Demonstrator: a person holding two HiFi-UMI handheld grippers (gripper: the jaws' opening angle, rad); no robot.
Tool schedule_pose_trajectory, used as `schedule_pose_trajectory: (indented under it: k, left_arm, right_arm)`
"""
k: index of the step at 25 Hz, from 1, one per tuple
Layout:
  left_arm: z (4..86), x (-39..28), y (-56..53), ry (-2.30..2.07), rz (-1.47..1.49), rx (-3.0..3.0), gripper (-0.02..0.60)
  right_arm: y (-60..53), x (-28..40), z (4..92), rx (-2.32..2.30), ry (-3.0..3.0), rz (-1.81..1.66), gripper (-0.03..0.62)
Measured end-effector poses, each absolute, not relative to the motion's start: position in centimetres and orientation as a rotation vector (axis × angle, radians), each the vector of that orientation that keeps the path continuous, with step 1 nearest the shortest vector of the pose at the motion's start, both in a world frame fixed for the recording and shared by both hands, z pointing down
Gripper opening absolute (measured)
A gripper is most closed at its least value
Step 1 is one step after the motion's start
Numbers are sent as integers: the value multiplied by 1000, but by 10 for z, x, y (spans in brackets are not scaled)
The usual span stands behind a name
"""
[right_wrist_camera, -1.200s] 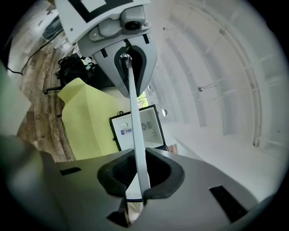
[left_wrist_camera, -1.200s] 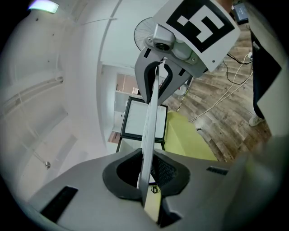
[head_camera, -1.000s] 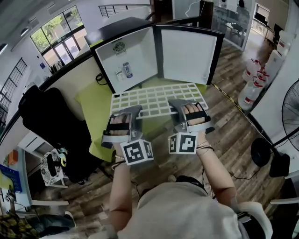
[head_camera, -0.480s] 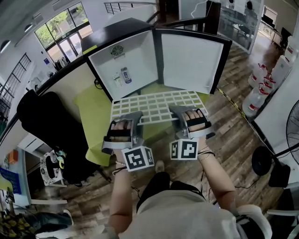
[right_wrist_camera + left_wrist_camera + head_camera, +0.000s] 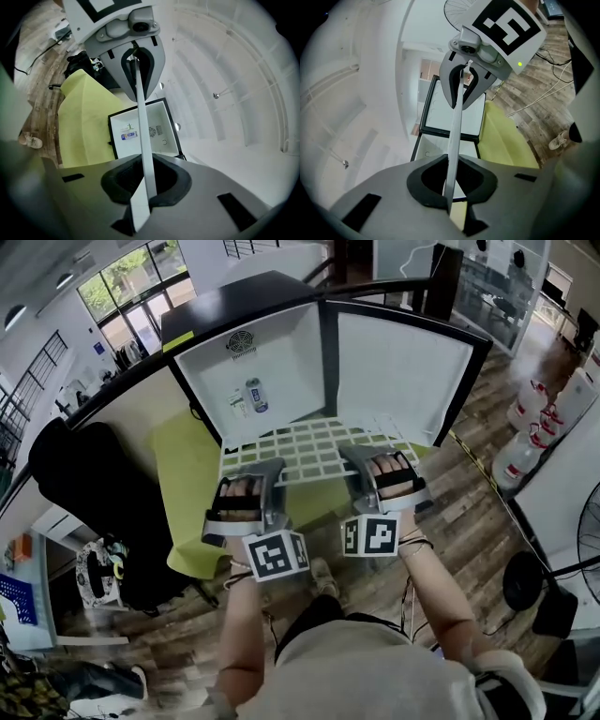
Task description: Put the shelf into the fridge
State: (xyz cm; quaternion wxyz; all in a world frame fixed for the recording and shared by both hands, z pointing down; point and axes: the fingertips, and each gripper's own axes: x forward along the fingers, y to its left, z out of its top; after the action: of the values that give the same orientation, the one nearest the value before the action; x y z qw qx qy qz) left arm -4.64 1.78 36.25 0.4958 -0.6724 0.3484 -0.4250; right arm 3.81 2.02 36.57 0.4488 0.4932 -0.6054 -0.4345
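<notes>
I hold a white wire-grid shelf [image 5: 314, 448] level in front of an open small fridge [image 5: 253, 371] with a white inside. Its door [image 5: 398, 371] swings out to the right. My left gripper [image 5: 270, 470] is shut on the shelf's near left edge and my right gripper [image 5: 356, 456] on its near right edge. The shelf's far edge is at the fridge's lower opening. In the left gripper view the shelf [image 5: 454, 136] runs edge-on through the shut left gripper [image 5: 449, 187]. In the right gripper view the shelf [image 5: 142, 136] is clamped in the right gripper [image 5: 145, 187].
The fridge stands on a lime-green surface [image 5: 187, 484]. A small can and packets [image 5: 248, 395] sit inside the fridge. A black bag [image 5: 84, 474] lies to the left, water bottles [image 5: 539, 413] stand at the right, and a fan base [image 5: 525, 582] rests on the wooden floor.
Both grippers have carried the shelf forward. The fridge looks larger and nearer, and the shelf's far edge has reached its opening. The grips have not changed.
</notes>
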Motion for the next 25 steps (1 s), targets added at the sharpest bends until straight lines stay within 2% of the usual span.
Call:
schedule_pose_trajectory:
  k: [15,25]
  left_arm:
    - [345,-39,-114,933,-1038,-1601,44]
    - [356,-68,-175,1006,-1132,-1569,43]
  right_arm:
    - [-117,46,346,1176,-1524,-1155,49]
    - [-187,15,359,1087,-1619,-1198,49]
